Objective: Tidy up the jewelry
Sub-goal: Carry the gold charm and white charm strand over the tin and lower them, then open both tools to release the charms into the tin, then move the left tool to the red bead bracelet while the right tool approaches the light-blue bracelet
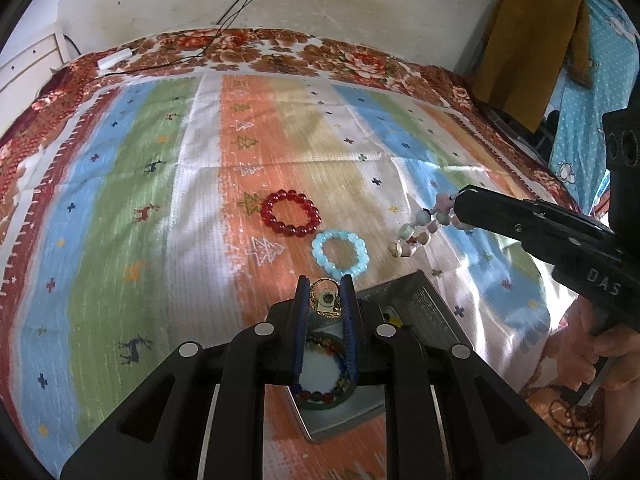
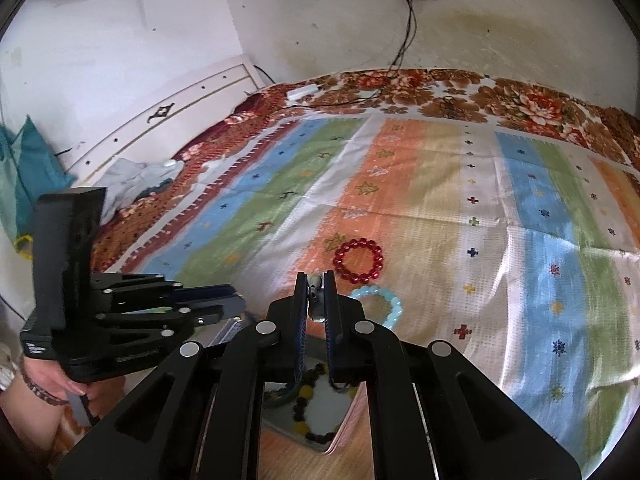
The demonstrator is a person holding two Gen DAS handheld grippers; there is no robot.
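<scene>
Here the left tool (image 1: 325,280) grips a gold ring-like trinket (image 1: 323,301) over the grey metal tray (image 1: 428,304). The right tool (image 2: 316,276) pinches a pastel bead bracelet (image 1: 420,232), dangling at two o'clock from the glossy red bead bracelet (image 1: 290,213) and the pale blue bead bracelet (image 1: 340,253) on the striped bedspread (image 1: 120,200).

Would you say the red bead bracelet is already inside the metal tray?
No, the red bead bracelet lies on the striped cloth, apart from the metal tray.

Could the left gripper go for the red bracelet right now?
Probably not yet: the left gripper is shut on a gold ring. The red bracelet lies unobstructed on the cloth ahead, so the path itself looks free.
</scene>
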